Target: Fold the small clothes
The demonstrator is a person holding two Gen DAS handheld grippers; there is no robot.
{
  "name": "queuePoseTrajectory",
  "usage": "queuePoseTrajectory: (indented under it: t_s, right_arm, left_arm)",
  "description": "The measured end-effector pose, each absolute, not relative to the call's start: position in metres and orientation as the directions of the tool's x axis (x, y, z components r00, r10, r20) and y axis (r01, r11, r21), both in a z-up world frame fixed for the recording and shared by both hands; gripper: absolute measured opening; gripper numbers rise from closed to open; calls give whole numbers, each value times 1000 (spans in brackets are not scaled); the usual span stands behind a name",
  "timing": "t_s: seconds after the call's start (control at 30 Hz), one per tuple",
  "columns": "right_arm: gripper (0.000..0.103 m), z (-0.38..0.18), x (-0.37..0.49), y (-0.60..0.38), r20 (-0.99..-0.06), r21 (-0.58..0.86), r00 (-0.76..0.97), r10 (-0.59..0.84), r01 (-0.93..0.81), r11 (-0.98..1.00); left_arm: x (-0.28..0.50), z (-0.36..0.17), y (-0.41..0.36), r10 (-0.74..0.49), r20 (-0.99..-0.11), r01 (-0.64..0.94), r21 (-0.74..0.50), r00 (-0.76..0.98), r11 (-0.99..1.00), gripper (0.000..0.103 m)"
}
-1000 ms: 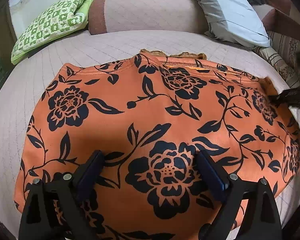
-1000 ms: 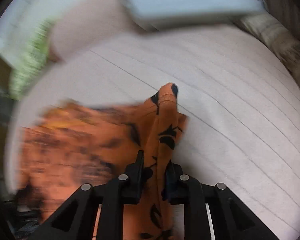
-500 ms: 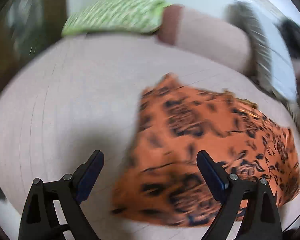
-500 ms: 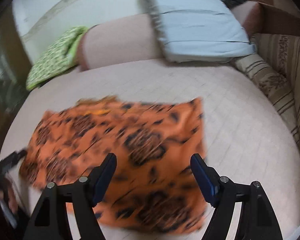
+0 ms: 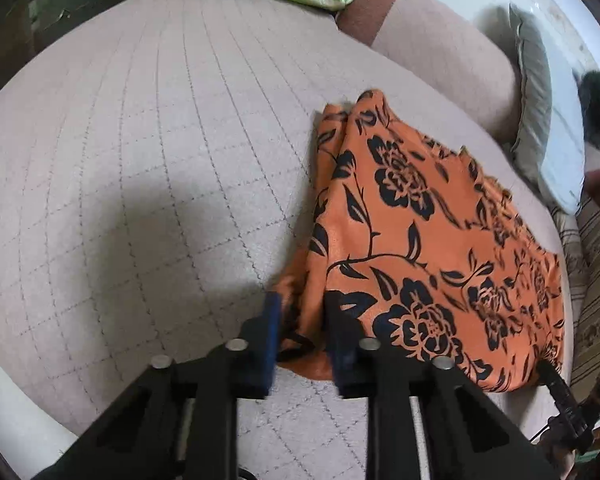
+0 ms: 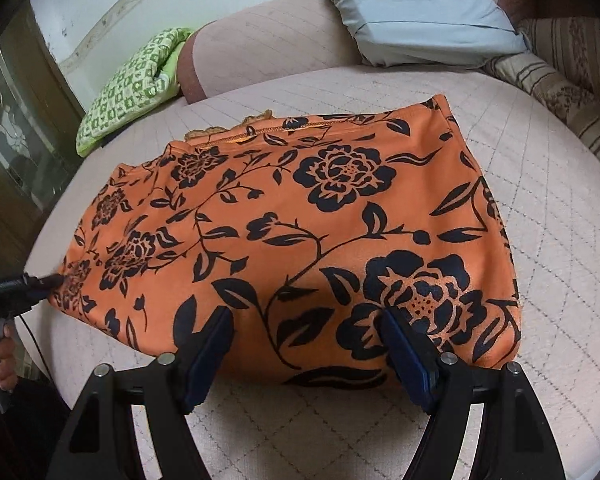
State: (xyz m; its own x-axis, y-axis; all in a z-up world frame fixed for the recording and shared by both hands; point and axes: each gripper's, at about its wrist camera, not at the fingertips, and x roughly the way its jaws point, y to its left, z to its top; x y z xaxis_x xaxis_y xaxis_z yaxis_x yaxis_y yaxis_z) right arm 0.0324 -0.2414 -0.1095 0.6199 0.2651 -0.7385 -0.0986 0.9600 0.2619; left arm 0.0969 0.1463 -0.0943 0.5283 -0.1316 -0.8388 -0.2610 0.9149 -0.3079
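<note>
An orange garment with black flowers [image 6: 308,236] lies folded flat on a quilted pink bed [image 6: 540,208]. In the left wrist view the garment [image 5: 420,248] stretches away to the right. My left gripper [image 5: 300,312] is shut on the garment's near left corner, with cloth pinched between the blue pads. In the right wrist view the left gripper [image 6: 48,280] shows at the garment's left edge. My right gripper [image 6: 306,330] is open and empty, its fingers just above the garment's near edge.
A green patterned cushion [image 6: 128,88] and a pink bolster [image 6: 268,44] lie at the back. A grey pillow [image 6: 412,4] and a striped cushion [image 6: 560,64] sit at the back right. A dark cabinet [image 6: 16,128] stands left of the bed.
The right gripper let go of the cloth, opened and drew back over the near edge. The left gripper swung to the garment's left corner and shut on it.
</note>
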Motion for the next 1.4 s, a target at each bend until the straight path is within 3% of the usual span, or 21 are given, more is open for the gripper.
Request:
queuePoseTrajectory:
  t_s: [0.2,0.33,0.43,0.47,0.53,0.57,0.6,0.77,0.87,0.97,1.0,1.03,1.2,1.27,1.33,1.4]
  right_arm:
    - [79,-109,31,-249,-724,313,621,301,-93,945]
    - [79,-112,34,-253,-727,323,614,307,-89,942]
    - [79,-113,37,-255,-726,331,611,315,-91,939]
    - [79,-113,37,-255,-727,330,610,317,-94,939]
    - [79,-114,38,-255,-728,329,608,317,-96,940]
    - [79,-114,39,-255,-728,331,608,317,-94,939]
    - [79,-114,39,-255,-728,331,608,317,-93,939]
    - [80,-114,41,-253,-729,328,607,317,-97,940]
    - [82,-114,43,-252,-728,329,606,320,-101,939]
    - [82,-114,44,-252,-728,327,605,323,-108,939]
    - [82,-114,45,-252,-727,328,605,325,-110,938]
    - [82,-114,45,-253,-726,330,605,327,-111,937]
    - [83,-114,47,-250,-726,326,606,326,-115,938]
    - [83,-115,48,-250,-726,324,605,327,-118,939]
    - [83,-115,48,-250,-726,325,605,327,-118,938]
    - [83,-116,47,-252,-722,331,605,334,-122,936]
  left_arm:
    - [78,-64,148,-114,-798,-258,-322,592,911,9]
    - [74,-109,143,-72,-872,-321,-253,485,913,9]
    - [73,-102,144,-78,-856,-327,-277,511,904,10]
    - [75,-95,141,-81,-855,-309,-272,512,911,18]
    - [80,-83,139,-88,-844,-270,-265,529,926,43]
    - [86,-75,139,-93,-826,-245,-270,556,931,63]
    - [93,-68,140,-81,-814,-241,-263,575,934,67]
    - [152,-58,143,-81,-807,-190,-233,585,954,64]
    - [198,-74,143,-52,-854,-175,-165,518,971,33]
    - [220,-93,151,-68,-890,-219,-185,451,958,29]
    - [220,-91,152,-66,-882,-220,-188,466,957,14]
    - [218,-85,152,-56,-871,-208,-178,488,962,10]
    - [183,-62,157,-26,-784,-220,-206,621,954,7]
    - [192,-96,167,-42,-841,-273,-222,540,936,8]
    - [190,-104,174,-62,-837,-298,-262,544,918,12]
    - [184,-92,177,-68,-824,-302,-281,562,911,22]
